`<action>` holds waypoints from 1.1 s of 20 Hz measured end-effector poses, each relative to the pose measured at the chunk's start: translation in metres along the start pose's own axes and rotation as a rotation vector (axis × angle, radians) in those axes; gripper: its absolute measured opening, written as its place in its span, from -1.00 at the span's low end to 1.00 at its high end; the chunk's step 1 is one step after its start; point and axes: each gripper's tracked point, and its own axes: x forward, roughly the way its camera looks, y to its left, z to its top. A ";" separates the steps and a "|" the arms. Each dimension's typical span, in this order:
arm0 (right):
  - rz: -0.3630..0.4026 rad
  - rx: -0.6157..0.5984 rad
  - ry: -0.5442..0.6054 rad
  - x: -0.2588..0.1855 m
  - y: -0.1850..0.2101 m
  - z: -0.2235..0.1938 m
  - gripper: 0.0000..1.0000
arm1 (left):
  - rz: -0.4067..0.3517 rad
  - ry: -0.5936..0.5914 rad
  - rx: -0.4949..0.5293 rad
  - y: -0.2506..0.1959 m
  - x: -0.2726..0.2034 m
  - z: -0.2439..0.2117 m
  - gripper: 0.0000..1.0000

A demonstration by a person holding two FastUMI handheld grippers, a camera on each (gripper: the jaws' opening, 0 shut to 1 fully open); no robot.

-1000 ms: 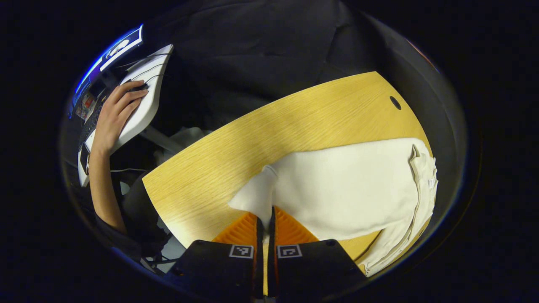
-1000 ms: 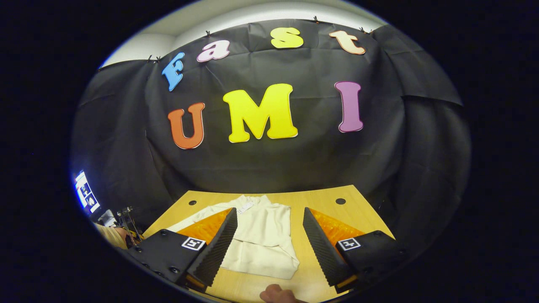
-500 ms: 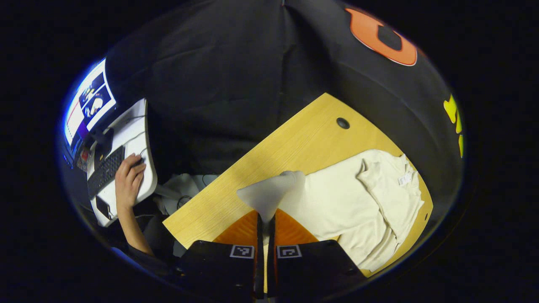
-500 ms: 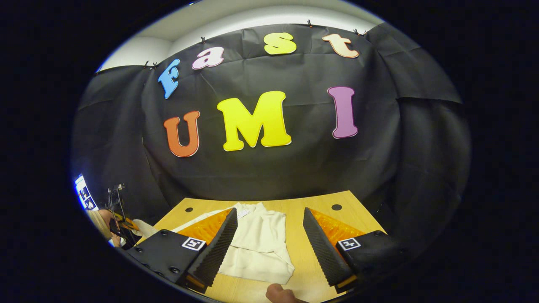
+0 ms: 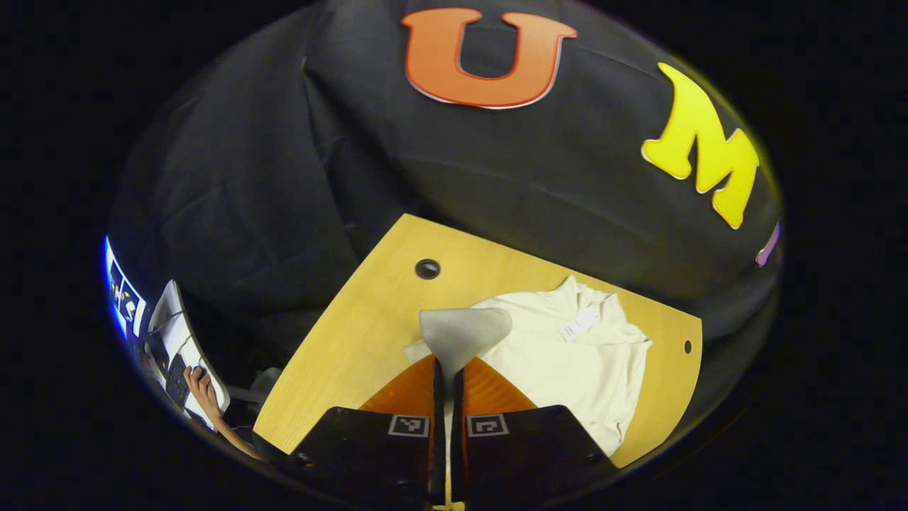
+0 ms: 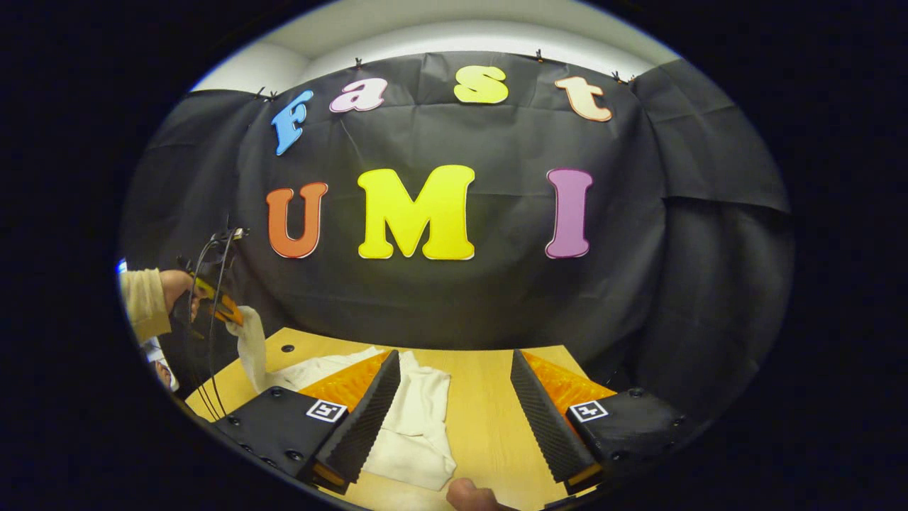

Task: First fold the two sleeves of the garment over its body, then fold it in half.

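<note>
The cream garment [image 5: 567, 362] is lying on the wooden bench [image 5: 369, 333], its neck label facing up toward the booth wall. The left hand-held gripper [image 5: 445, 369] is clamping one sleeve [image 5: 464, 330] between its closed fingers and holding it lifted above the bench; in the right gripper view the same sleeve [image 6: 250, 348] is hanging down from the raised left hand-held gripper [image 6: 227, 310]. The right hand-held gripper [image 6: 454, 419] is hovering with its fingers wide apart and nothing between them, low over the near edge of the garment [image 6: 418, 419]. As a judgement, the sleeve stage is in hand: this sleeve is being carried but is not yet laid on the body, the far side looks already turned in, and the fold in half is left to do. Compared with a second ago, the left hand-held gripper is sitting higher and is turned more toward the wall, so the sleeve is now hanging over the body rather than stretching off to the side.
</note>
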 end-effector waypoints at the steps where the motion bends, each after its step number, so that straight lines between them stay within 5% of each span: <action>1: -0.009 -0.019 -0.014 0.000 -0.003 0.002 0.96 | -0.015 -0.004 0.018 -0.021 0.006 0.008 -0.89; 8: -0.017 -0.029 -0.002 0.000 -0.013 0.000 0.96 | -0.137 0.011 0.136 -0.167 0.042 0.011 -0.89; 14: -0.054 -0.041 0.055 0.009 -0.035 -0.015 0.96 | -0.247 0.079 0.180 -0.277 0.062 -0.036 -0.88; 22: -0.103 -0.015 0.132 0.006 -0.062 -0.048 0.97 | -0.302 0.221 0.231 -0.356 0.097 -0.143 -0.87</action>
